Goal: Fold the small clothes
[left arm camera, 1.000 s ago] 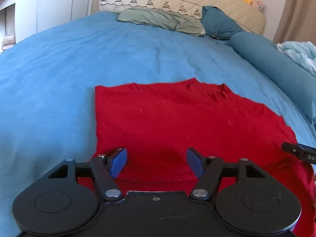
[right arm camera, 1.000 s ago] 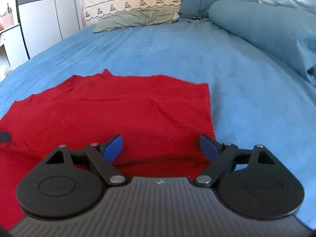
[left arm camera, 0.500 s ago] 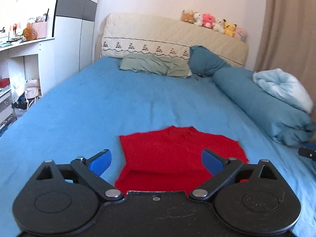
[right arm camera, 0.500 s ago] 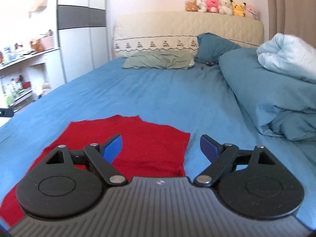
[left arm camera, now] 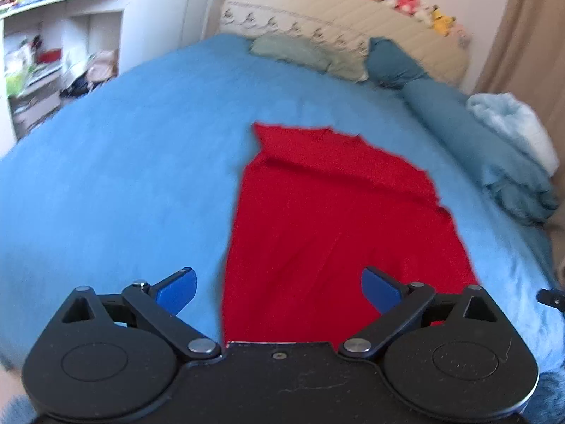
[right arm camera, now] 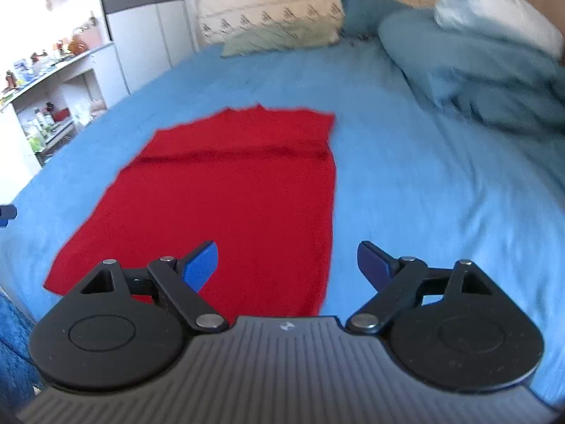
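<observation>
Left wrist view: left hand-held gripper [left arm camera: 279,289] spread wide, holding nothing; red garment [left arm camera: 328,219] lies flat on the blue bed [left arm camera: 123,148], ahead and beneath the fingers.
Right wrist view: right hand-held gripper [right arm camera: 287,265] spread, empty; red garment [right arm camera: 233,194] ahead, toward its left finger.

Both wrist views look along bed [left arm camera: 106,162] toward headboard [right arm camera: 268,10], from above near foot. Left view over red garment [left arm camera: 332,219] left edge; right view over right edge. Shared: garment, pillows.
</observation>
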### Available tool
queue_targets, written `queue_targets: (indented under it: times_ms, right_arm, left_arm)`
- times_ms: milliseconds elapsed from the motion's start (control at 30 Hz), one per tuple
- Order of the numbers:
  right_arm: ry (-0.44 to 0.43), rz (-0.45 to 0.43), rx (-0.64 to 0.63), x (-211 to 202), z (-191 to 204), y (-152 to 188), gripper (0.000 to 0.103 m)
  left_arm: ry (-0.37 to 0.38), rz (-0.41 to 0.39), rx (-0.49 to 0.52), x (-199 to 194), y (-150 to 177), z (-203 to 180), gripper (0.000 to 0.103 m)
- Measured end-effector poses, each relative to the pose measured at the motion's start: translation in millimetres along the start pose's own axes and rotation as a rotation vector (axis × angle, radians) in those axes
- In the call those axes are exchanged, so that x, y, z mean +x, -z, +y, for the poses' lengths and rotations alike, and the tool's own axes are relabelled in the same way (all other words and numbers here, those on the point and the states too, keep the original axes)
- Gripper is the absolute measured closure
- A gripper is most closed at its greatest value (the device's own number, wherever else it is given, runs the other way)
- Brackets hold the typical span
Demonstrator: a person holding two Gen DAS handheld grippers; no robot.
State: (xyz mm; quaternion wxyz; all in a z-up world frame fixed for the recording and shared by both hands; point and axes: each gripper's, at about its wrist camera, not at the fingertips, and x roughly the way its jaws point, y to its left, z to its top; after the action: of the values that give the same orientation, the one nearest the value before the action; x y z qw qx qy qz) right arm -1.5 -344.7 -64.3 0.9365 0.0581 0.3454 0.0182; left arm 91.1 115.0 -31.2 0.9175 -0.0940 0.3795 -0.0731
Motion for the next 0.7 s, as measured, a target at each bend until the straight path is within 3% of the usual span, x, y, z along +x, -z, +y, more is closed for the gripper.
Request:
queue_targets:
  times_ms: [233, 400, 500, 700]
  right_arm:
    - [0.061, 0.057, 0.099, 30.0, 1.4, 51.4, 0.005]
    - [0.109, 0.108, 0.112, 48.8, 4.4, 58.3, 0.014]
    - [0.097, 0.150, 0.134, 59.4, 2.8, 63.4, 0.027]
    - [0.100, 0.180, 0.088, 68.3, 11.1, 72.0, 0.033]
  left_arm:
    - [-0.042, 0.074, -0.040, 36.1, 43.2, 17.8, 0.022]
    - [-0.070, 0.087, -0.029, 49.1, 63.9, 26.6, 0.040]
    - [-0.086, 0.094, -0.013, 53.7, 69.4, 26.2, 0.044]
    - [-0.088, 0.103, -0.001, 60.5, 71.4, 28.2, 0.045]
